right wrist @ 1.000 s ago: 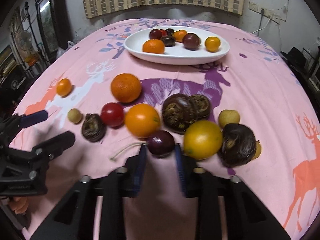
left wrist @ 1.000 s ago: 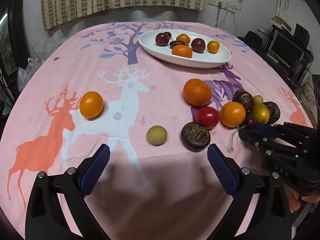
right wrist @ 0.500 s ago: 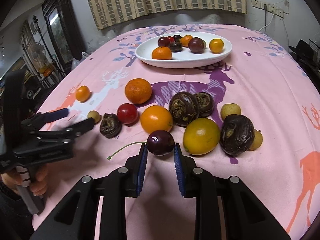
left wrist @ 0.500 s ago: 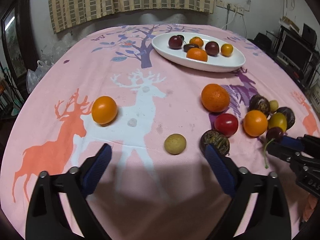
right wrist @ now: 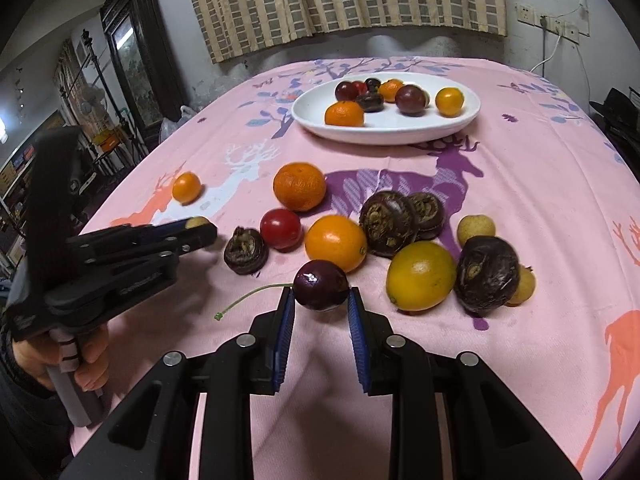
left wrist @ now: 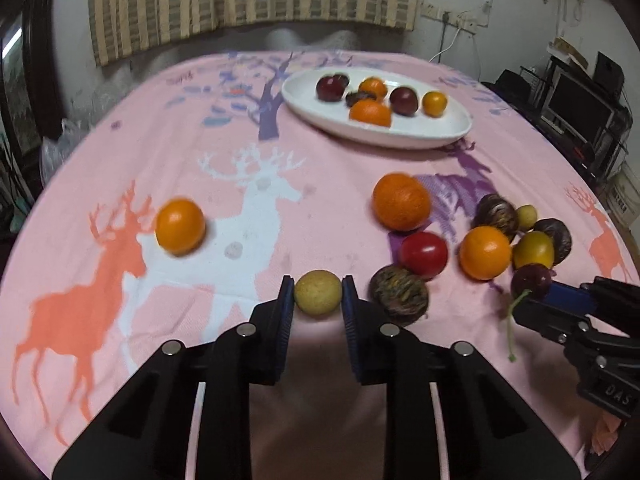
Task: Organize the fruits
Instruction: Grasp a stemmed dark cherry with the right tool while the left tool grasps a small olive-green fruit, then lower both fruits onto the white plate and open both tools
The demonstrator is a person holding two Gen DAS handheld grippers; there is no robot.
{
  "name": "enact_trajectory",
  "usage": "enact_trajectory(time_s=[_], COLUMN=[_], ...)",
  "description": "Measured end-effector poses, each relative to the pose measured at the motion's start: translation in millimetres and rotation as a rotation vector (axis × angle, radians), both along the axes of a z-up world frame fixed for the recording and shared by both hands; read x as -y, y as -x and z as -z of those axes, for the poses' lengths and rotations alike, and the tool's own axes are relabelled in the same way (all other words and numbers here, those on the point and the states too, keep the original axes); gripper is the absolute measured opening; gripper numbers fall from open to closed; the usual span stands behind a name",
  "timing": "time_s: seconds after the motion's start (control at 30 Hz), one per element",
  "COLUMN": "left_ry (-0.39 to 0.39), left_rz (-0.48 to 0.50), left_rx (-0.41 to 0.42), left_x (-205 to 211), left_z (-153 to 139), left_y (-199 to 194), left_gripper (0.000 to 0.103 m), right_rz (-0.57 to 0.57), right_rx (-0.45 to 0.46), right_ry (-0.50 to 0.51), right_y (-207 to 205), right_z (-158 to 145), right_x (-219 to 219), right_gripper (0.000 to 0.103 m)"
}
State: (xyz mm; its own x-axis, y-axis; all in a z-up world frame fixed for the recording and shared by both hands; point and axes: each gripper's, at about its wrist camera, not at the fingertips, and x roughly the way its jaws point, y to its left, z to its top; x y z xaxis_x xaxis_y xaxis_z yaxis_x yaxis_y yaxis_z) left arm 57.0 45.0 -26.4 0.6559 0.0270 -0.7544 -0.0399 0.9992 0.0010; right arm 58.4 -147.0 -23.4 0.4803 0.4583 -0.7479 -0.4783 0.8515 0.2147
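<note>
Your left tool point(left wrist: 318, 294) has just closed its blue pads onto a small round tan fruit point(left wrist: 318, 292), well short of the white oval plate point(left wrist: 452, 132) across the pink deer-print desk point(left wrist: 240, 160). Your right tool point(right wrist: 321, 300) is clamped on a dark red stemmed cherry point(right wrist: 321, 285), nearer that plate. Both fruits are round and smooth; a light or off-centre pinch could let either roll free on lifting.

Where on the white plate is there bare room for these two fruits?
The white plate is bare along its near rim and at its right end, beyond the small orange fruit. Its back left is crowded: the mandarin and dark fruits bunch together there.
</note>
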Motion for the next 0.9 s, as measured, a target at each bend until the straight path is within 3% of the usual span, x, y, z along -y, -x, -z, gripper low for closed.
enact_trajectory(time_s=[0.23,0.43,0.63,0.9], left_ry=[-0.003,-0.009,0.039,0.020], left_rz=[0.044,0.037,-0.014,-0.048], left_rx=[0.023,0.048,0.005,-0.055], left_x=[13,20,7,5], left_z=[-39,-62,-56,-28], left_y=[-15,-69,-137,-201], left_gripper=[0.023,0.023,0.023,0.023], right_rz=[0.002,0.042,0.067,0.083], right_rx=[0.107,0.177,0.153,0.074], right_ry=[-0.029,0.021,0.060,0.109], right_y=[0,-45,-107,-163], right_z=[-39,-62,-54,-26], right_x=[3,3,1,-9], right_gripper=[0.027,0.027,0.028,0.028])
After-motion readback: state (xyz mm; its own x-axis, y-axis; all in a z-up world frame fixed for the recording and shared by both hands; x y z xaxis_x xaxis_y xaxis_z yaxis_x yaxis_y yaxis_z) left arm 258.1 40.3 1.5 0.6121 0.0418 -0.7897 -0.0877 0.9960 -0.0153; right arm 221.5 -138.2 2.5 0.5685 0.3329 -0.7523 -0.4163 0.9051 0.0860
